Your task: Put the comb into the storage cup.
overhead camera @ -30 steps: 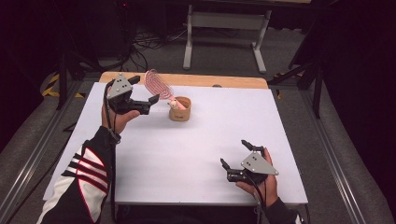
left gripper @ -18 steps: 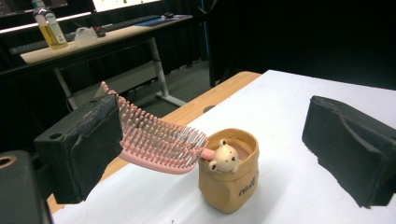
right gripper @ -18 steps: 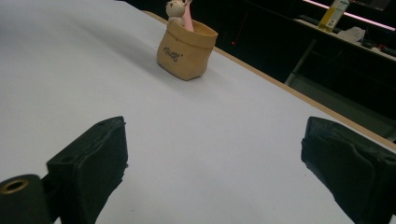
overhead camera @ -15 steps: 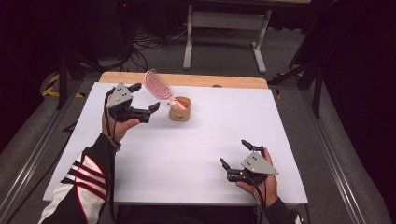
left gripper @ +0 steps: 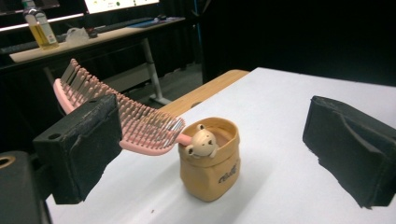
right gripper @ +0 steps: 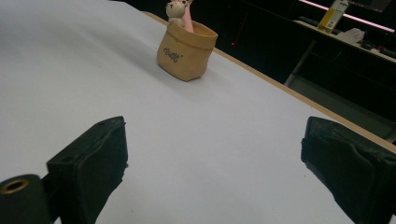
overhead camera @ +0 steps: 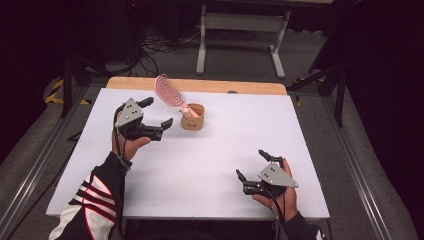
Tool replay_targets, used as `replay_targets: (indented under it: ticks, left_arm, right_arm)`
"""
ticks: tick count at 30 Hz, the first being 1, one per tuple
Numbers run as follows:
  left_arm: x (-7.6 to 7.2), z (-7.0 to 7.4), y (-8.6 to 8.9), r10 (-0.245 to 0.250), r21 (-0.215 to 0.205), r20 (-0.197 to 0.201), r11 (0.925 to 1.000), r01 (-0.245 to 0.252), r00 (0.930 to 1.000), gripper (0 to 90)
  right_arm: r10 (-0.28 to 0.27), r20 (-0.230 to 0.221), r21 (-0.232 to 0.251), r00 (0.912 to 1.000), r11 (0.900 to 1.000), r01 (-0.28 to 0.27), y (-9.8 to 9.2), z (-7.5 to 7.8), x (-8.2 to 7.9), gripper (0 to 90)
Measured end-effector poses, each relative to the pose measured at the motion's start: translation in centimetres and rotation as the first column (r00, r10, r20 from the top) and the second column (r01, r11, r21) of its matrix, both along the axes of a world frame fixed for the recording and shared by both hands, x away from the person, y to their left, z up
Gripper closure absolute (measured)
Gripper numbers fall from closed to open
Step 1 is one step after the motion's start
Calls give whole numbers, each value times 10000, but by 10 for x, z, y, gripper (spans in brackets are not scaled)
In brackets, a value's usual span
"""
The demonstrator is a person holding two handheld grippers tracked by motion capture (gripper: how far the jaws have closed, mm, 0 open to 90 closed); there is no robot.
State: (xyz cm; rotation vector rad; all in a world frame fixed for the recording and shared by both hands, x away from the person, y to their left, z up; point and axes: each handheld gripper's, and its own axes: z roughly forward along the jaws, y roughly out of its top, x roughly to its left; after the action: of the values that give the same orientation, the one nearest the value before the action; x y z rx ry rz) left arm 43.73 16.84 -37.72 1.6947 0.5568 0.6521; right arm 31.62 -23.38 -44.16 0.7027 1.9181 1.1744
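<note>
Black foam jaws of my left hand-held gripper (overhead camera: 156,114) stand wide apart and empty, just short of the small tan paper-like pouch with a bear figure (left gripper: 211,159) ahead. Pink bristled hairbrush (overhead camera: 170,93) already stands handle-down in it, head leaning up and away to the far left. Insertion looks done. My right hand-held gripper (overhead camera: 253,170) rests open, well apart on the white bench (overhead camera: 210,165).

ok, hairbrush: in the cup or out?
In. The pink hairbrush stands handle-down in the tan cup, head leaning out over the rim; the left gripper hangs open beside it, not touching.
</note>
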Motion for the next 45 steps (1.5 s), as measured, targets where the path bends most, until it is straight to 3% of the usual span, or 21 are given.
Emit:
replay_targets:
  ticks: [9, 12, 18, 45]
  left_arm:
    - [-9, -4, -2, -280, 120, -32, 9995, 280, 9996, 57]
    - [-14, -4, -2, -290, 362, 116, 9989, 286, 9995, 57]
    - [-21, -5, -1, -445, 278, 121, 9986, 442, 9989, 57]
    - [-47, -10, -9, -883, 663, 145, 9940, 872, 9960, 53]
  right_arm:
    - [-21, 124, 60, 9999, 10000, 20, -1, 1, -1, 78]
    - [-16, 138, 36, 9999, 10000, 16, -1, 1, -1, 78]
    - [-8, 169, 63, 9999, 10000, 7, -1, 2, -1, 78]
    - [73, 424, -8, 9991, 10000, -72, 0, 6, -5, 78]
